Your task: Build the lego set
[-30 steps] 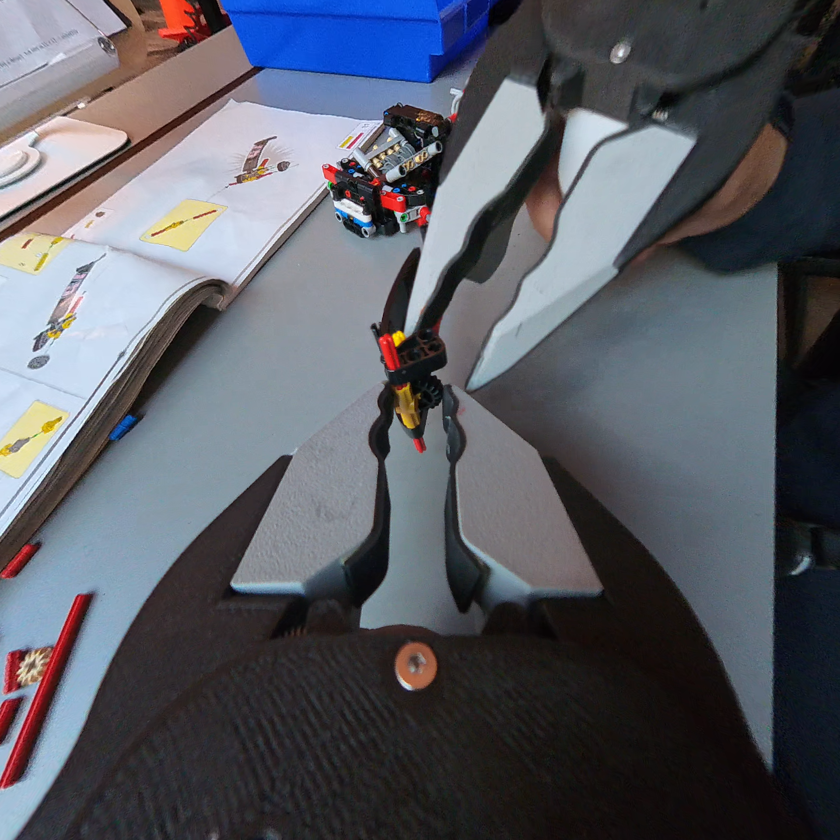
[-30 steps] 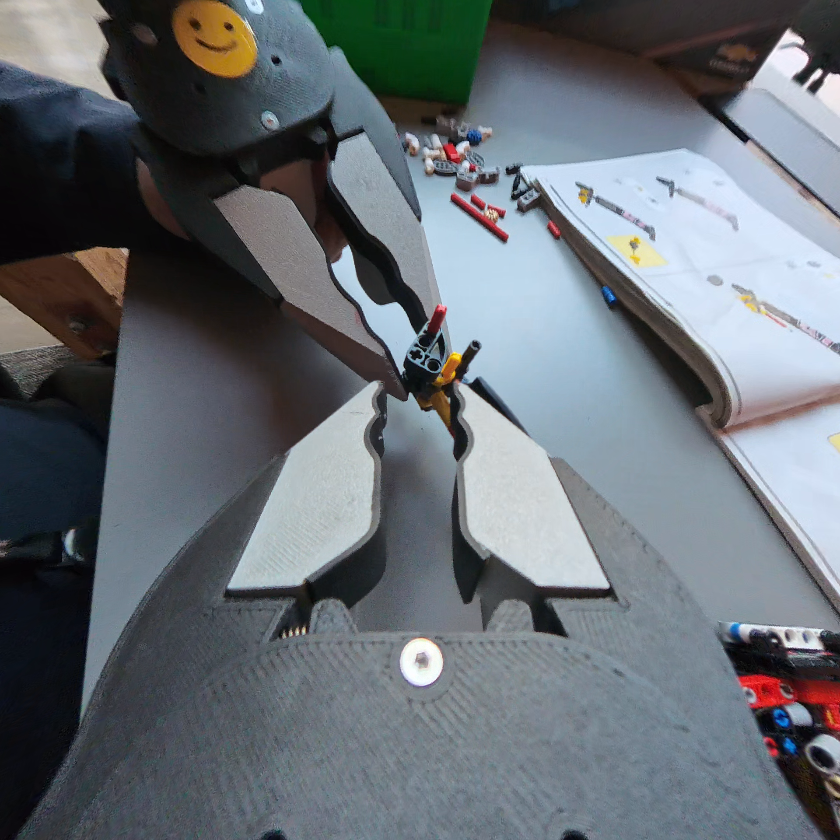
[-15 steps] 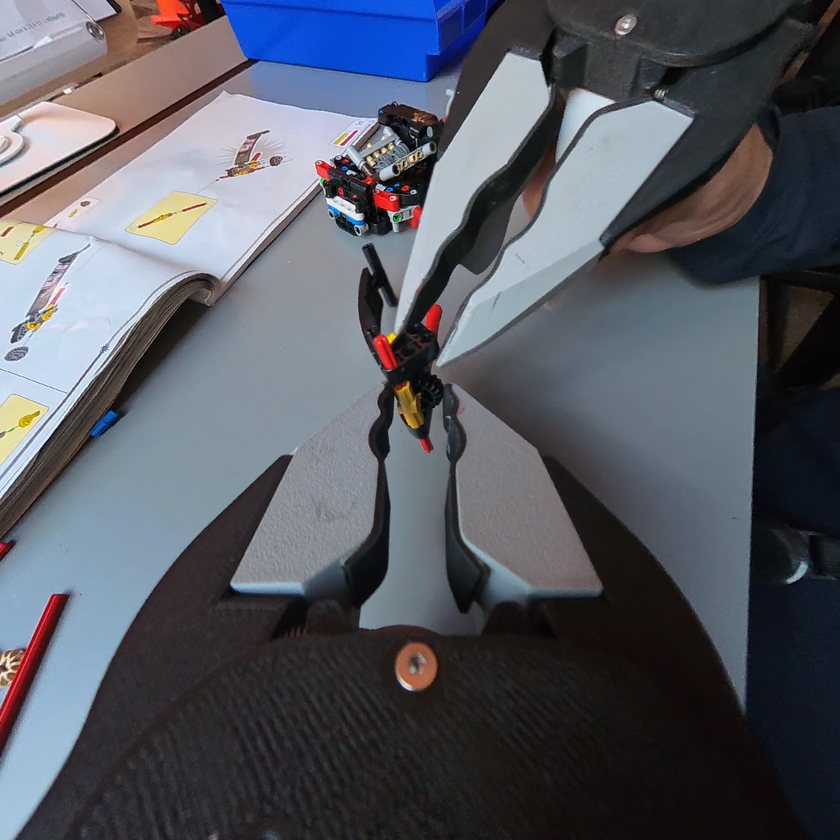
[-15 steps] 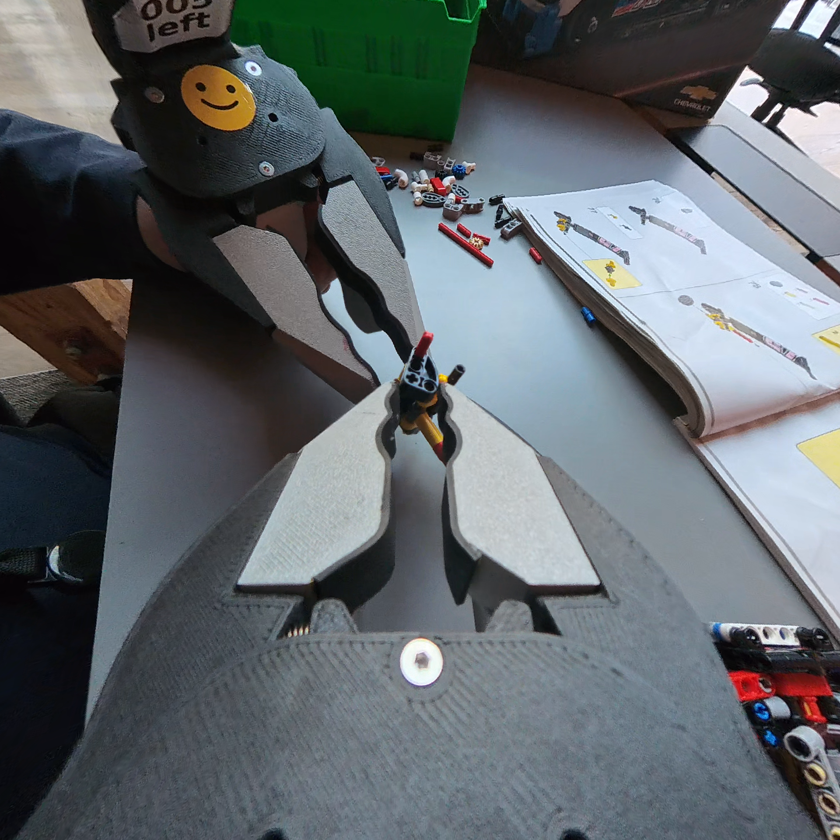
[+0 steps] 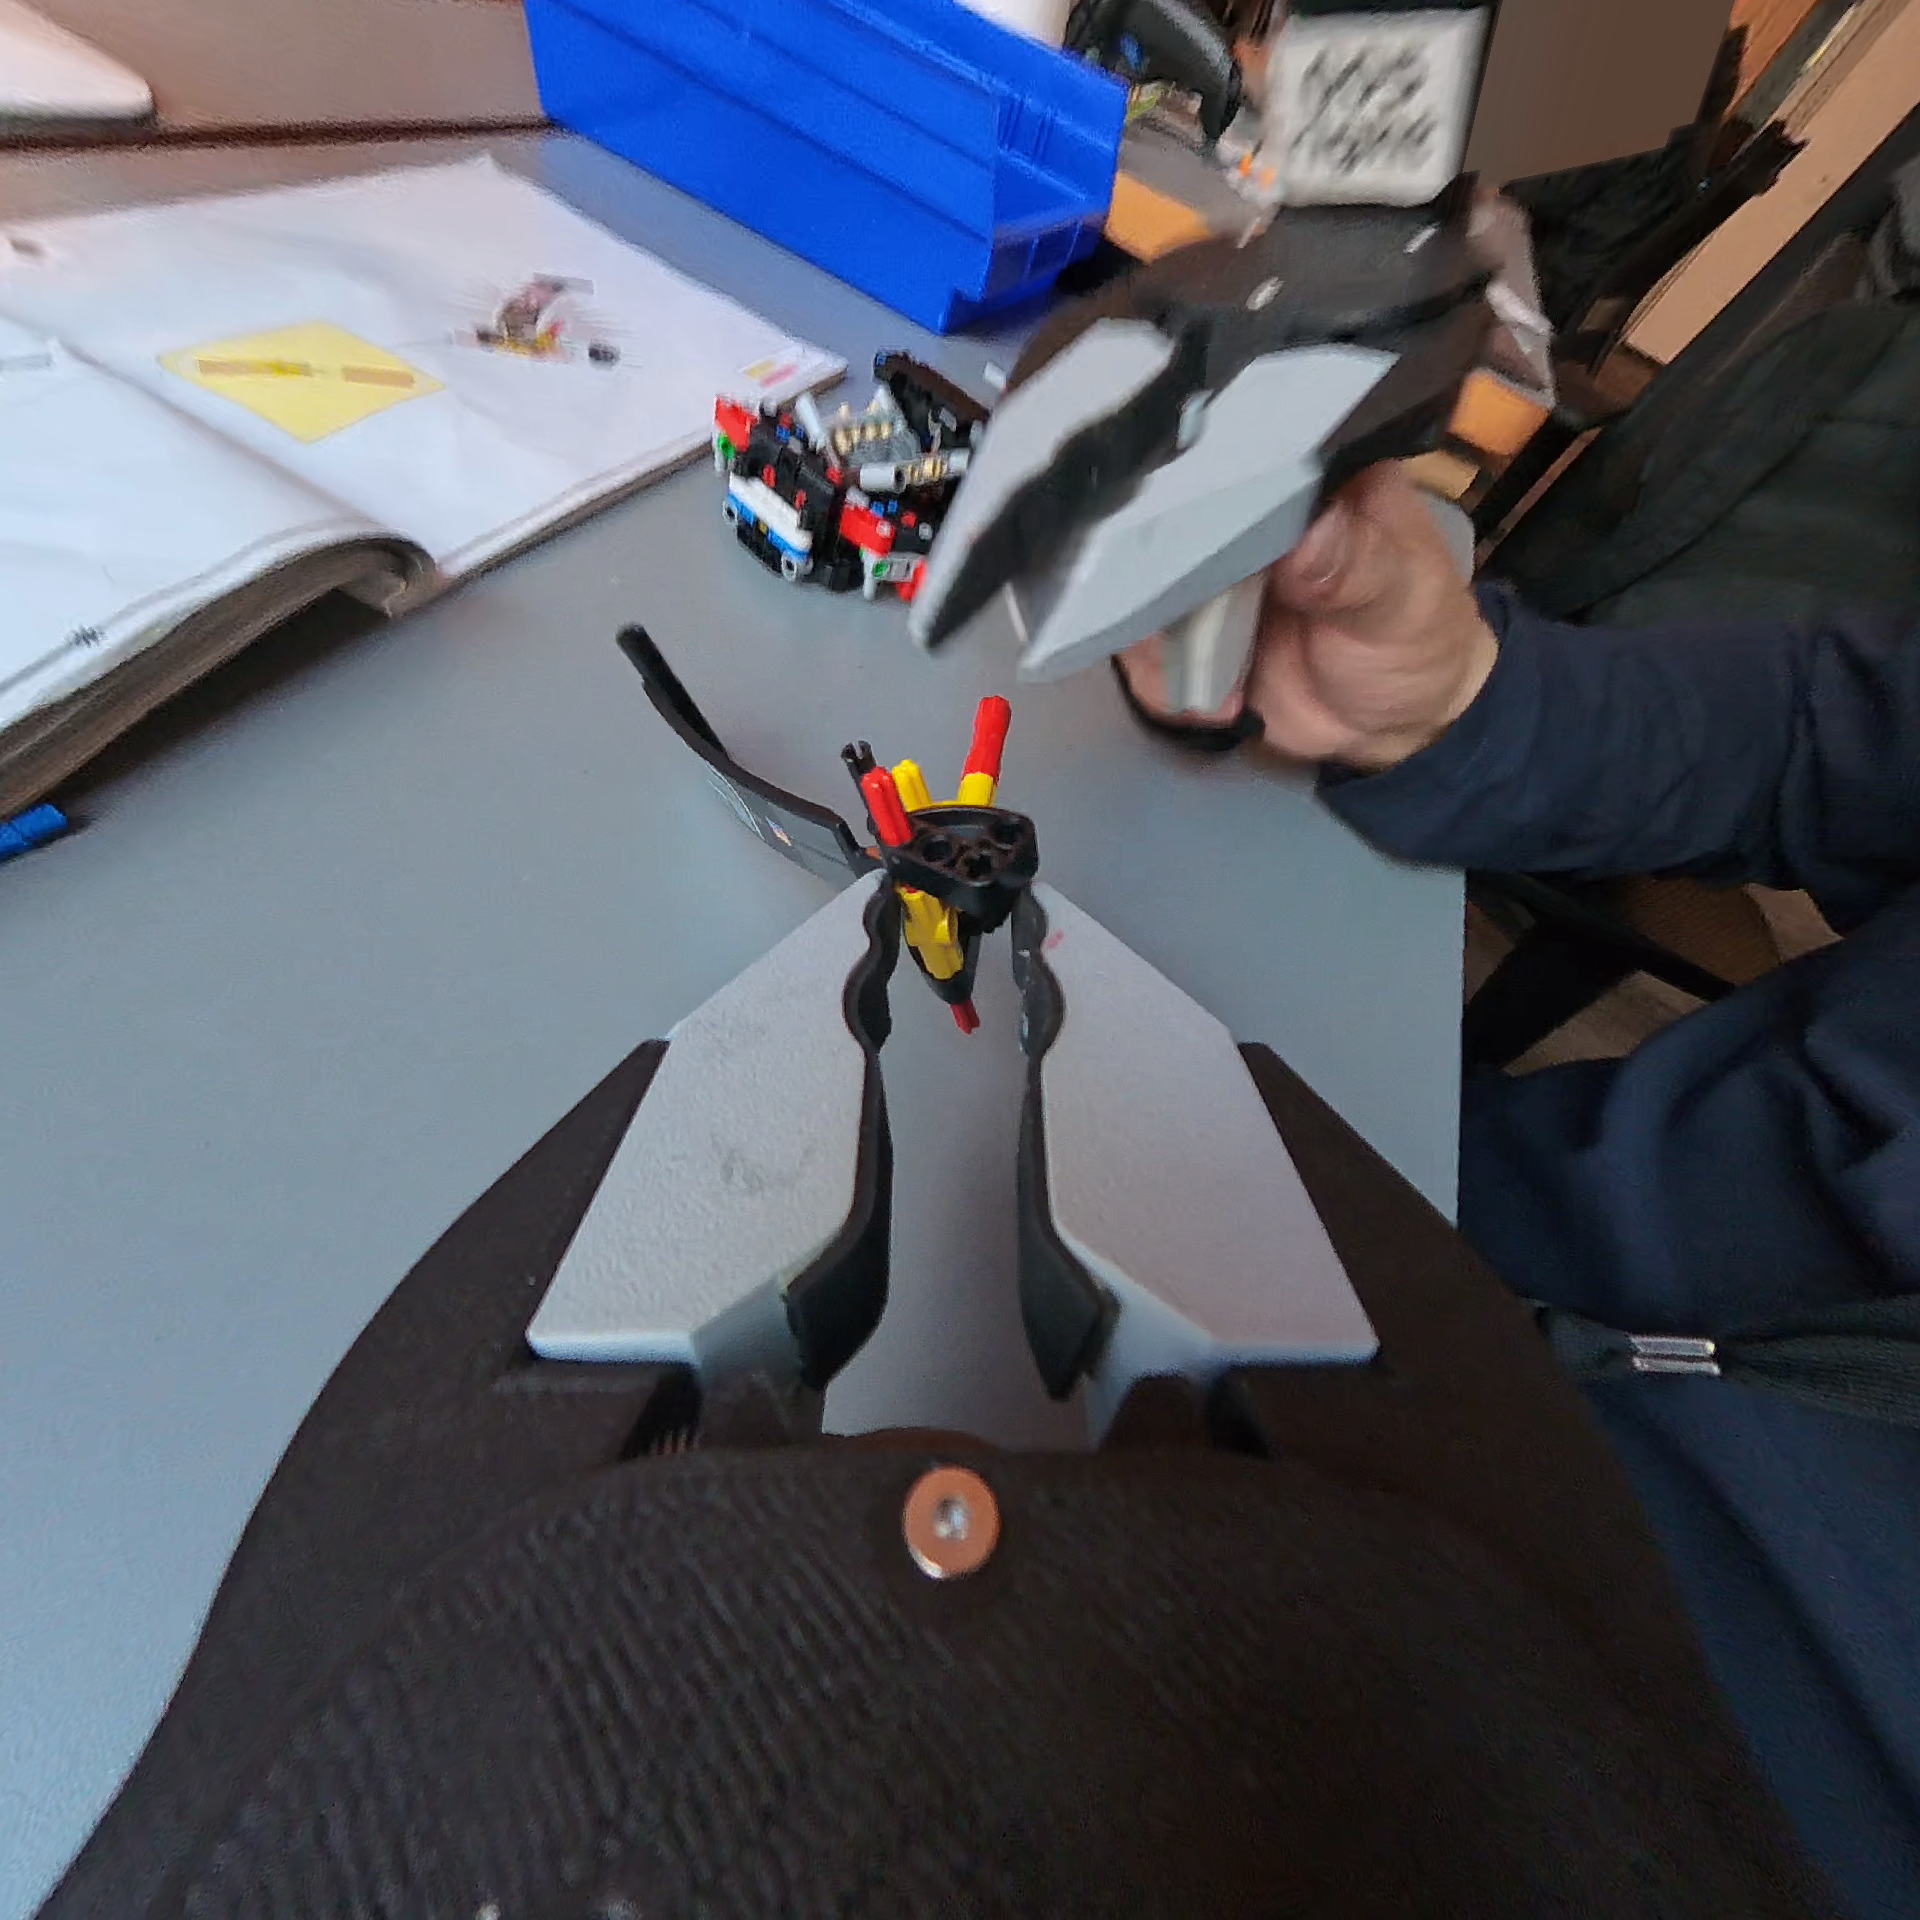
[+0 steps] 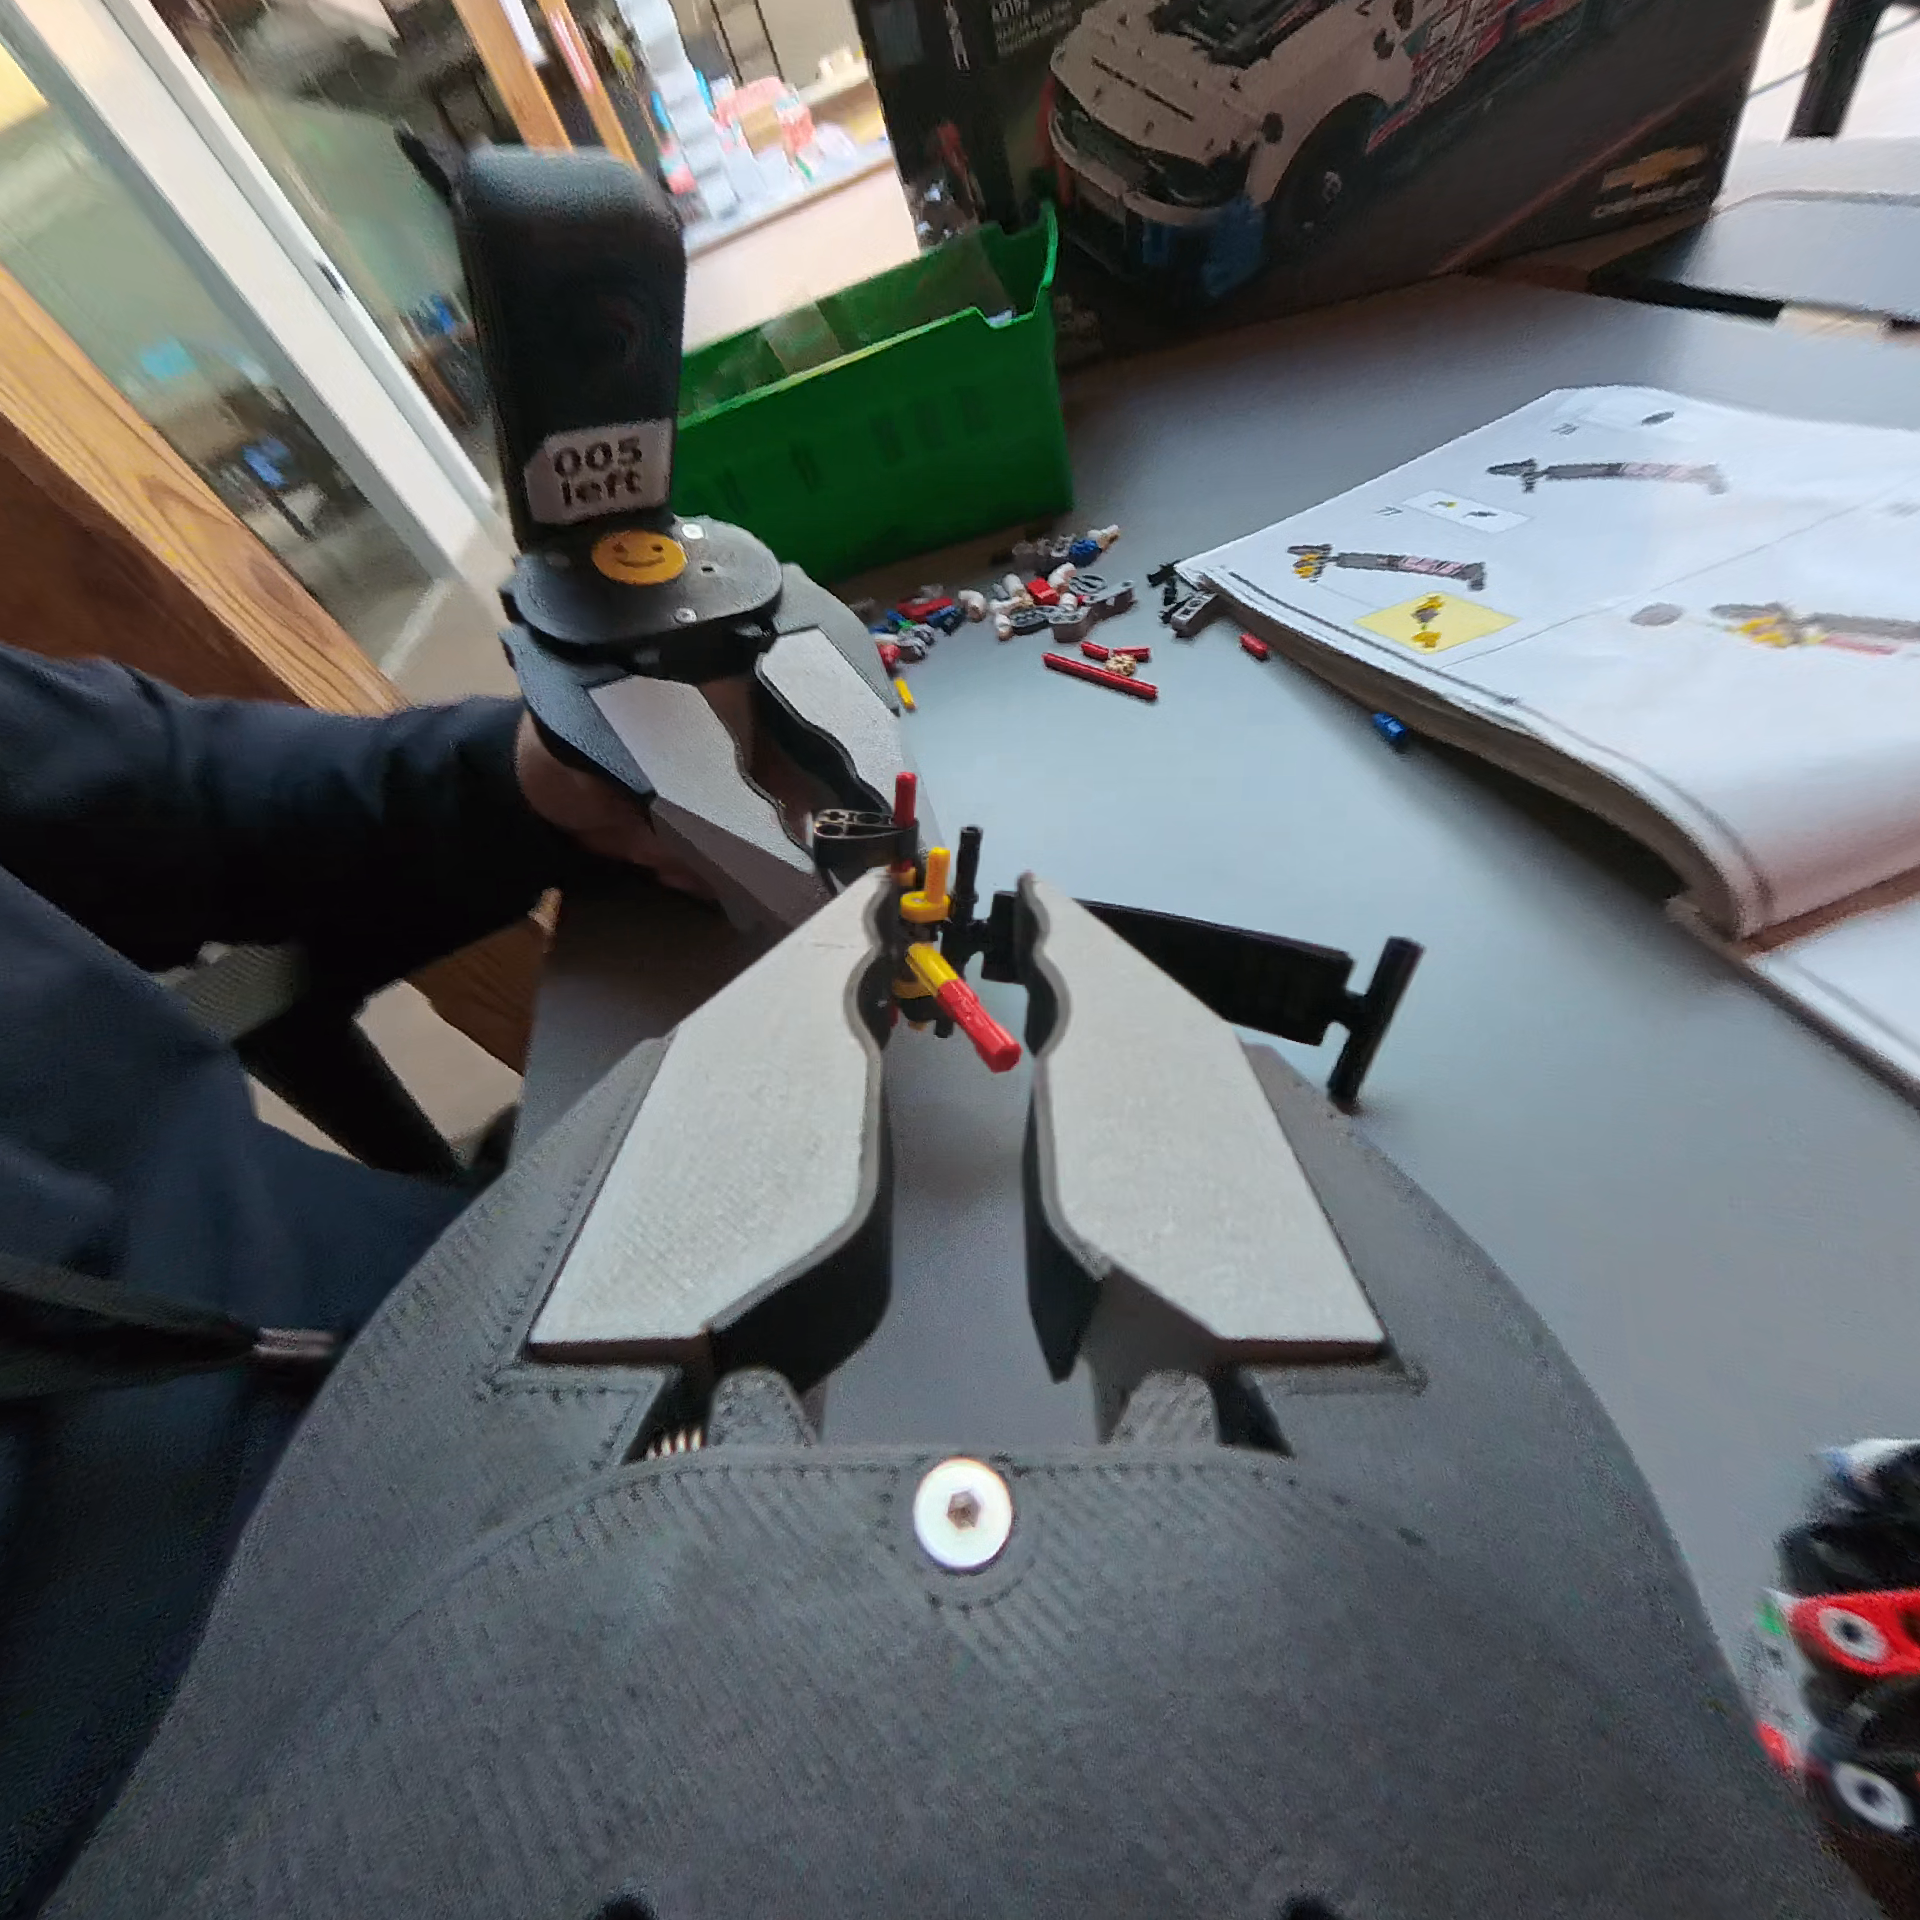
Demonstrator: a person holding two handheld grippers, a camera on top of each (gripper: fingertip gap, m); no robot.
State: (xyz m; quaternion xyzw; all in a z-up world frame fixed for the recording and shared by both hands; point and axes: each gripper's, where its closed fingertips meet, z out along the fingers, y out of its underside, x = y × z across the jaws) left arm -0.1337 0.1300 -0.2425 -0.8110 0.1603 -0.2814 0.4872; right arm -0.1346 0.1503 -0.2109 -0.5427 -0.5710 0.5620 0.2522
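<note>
The left gripper (image 5: 948,914) has its jaws clamped on a small brick assembly (image 5: 956,852) of black, yellow and red pieces, held up above the grey table (image 5: 312,935). Red and yellow pins stick up from a black triangular piece at its top, and a long black panel (image 5: 748,790) juts out to one side. The right gripper (image 5: 977,649), held in a person's hand (image 5: 1361,644), hangs apart from the assembly and points towards it, its jaws slightly parted with nothing between them. Farther out on the table are a partly built brick model (image 5: 831,499), an open instruction book (image 5: 312,436), scattered loose pieces (image 6: 1039,613), a blue bin (image 5: 831,156) and a green bin (image 6: 883,436).
</note>
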